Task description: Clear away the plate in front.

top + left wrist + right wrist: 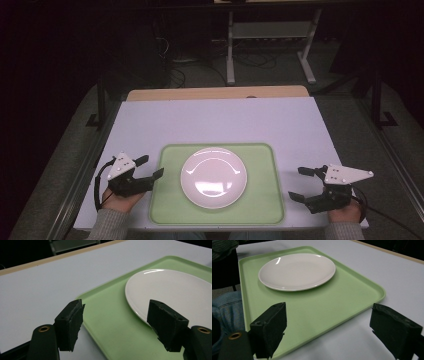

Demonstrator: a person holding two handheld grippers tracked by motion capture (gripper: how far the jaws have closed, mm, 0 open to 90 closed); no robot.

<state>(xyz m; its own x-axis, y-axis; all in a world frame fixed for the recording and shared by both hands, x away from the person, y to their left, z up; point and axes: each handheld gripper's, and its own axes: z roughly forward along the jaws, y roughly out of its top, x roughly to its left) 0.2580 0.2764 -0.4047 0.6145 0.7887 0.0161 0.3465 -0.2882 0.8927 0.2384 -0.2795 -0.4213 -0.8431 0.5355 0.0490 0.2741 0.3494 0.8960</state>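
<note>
With jaws apart and empty, the left gripper [150, 168] and the right gripper [302, 183] flanked the green tray [260, 210] on the table [220, 120], whose centred white plate [213, 176] could slide if one side lifted first.

The white worktop [220, 120], with a bare wooden strip along its far edge, carries a pale green tray [260, 202] lying flat near the person's side, and on that tray sits a round white plate [213, 176].
</note>
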